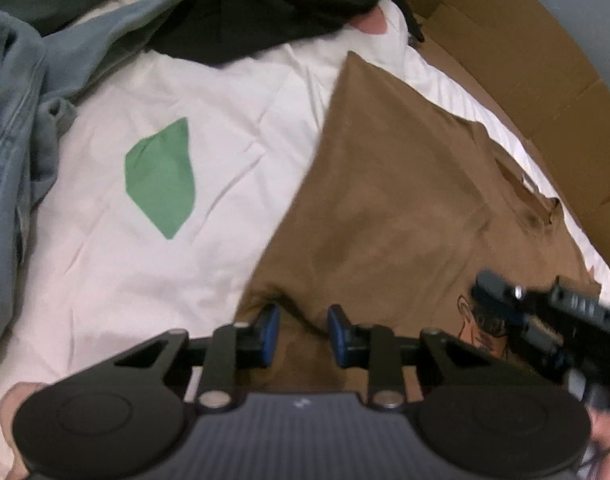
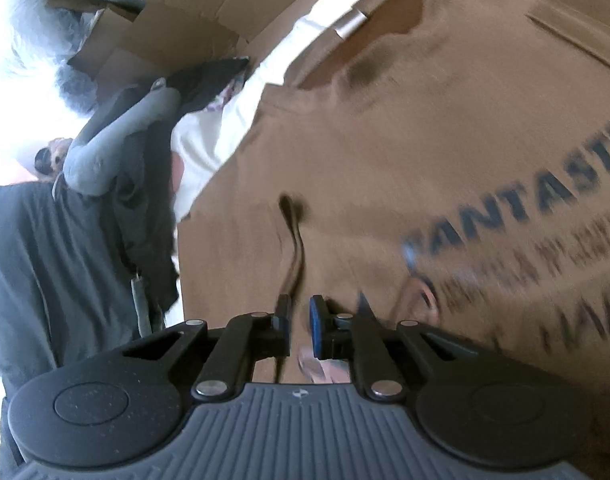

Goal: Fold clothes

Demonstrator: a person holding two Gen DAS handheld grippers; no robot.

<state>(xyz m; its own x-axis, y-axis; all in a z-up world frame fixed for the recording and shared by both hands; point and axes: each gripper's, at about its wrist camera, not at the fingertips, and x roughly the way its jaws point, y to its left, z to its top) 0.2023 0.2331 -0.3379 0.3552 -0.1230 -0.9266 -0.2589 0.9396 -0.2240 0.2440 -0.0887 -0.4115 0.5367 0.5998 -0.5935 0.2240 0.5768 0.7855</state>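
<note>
The brown T-shirt (image 1: 405,200) lies spread on a white sheet (image 1: 209,100), with its printed side up and its collar toward the cardboard (image 1: 545,80) at the far edge. It looks flat and mostly open, so it may be laid out for folding or be in the middle of a fold; the pictures do not decide this.

The left tool (image 1: 303,334) stands low over the near edge of the shirt. Its blue pads (image 1: 269,330) are spread apart with brown cloth showing between them, and there are small wrinkles at the left pad, but nothing is pinched. Probably it is placed there to take the hem.

The right tool (image 2: 299,326) is close over the print (image 2: 525,232) (the letters are blurred). Its fingers stand near to each other with a narrow gap; a dark crease of cloth (image 2: 293,236) runs toward this gap, but whether any cloth is caught cannot be told.

A pile of other clothes, blue-grey (image 1: 21,128) and dark (image 1: 257,8), lies beyond the sheet, and a green patch (image 1: 161,180) is on the sheet beside the shirt.
</note>
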